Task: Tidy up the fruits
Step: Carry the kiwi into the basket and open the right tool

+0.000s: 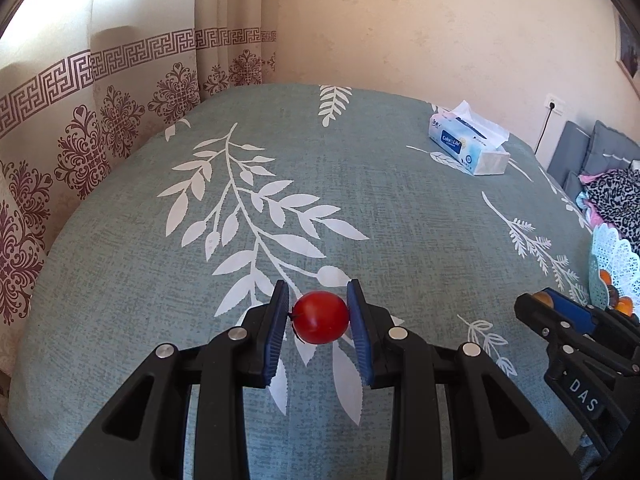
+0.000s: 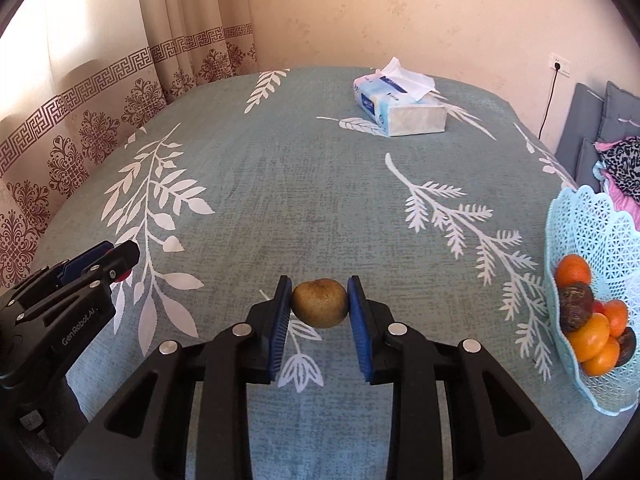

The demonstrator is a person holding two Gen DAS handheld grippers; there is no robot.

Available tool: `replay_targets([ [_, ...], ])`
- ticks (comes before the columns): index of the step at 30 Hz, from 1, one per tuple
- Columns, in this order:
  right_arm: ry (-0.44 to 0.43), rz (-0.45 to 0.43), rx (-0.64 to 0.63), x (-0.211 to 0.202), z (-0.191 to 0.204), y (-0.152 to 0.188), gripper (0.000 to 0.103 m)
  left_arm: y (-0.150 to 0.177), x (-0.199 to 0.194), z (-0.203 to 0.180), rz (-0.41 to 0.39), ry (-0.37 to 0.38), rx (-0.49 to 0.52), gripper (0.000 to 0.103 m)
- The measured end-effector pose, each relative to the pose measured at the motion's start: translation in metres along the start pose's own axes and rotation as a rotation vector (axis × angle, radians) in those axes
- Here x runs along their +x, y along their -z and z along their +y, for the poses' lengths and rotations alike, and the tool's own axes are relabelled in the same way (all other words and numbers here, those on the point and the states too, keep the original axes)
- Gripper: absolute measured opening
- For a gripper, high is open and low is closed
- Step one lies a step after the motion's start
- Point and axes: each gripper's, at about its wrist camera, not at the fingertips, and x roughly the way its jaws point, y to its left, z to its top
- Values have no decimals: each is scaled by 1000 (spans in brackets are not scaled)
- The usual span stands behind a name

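Tomato (image 1: 320, 317) clamped in left gripper (image 1: 318, 318), brown fruit (image 2: 319, 303) in right gripper (image 2: 319, 304).

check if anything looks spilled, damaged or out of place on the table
Nothing spilled or damaged. The soft tissue pack lies at an angle on the far side of the green leaf-print tablecloth, one tissue sticking up. The pale blue lattice basket holds oranges and dark fruit. Each claw grips one fruit: a red one and a brownish one.

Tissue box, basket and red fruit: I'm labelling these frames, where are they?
tissue box (image 2: 400, 110), right wrist view, top.
basket (image 2: 580, 220), right wrist view, lattice wall.
red fruit (image 1: 320, 317), left wrist view, middle.
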Motion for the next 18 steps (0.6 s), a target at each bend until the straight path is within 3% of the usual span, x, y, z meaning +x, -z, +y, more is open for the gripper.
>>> replay_targets([
  [10,71,-91,-1,-39,-21,8,29,3,-11,-18,-14,20,48,30],
  [18,77,-141,33,-66,-43,13,29,6,-21,-41,-5,63,87,30],
])
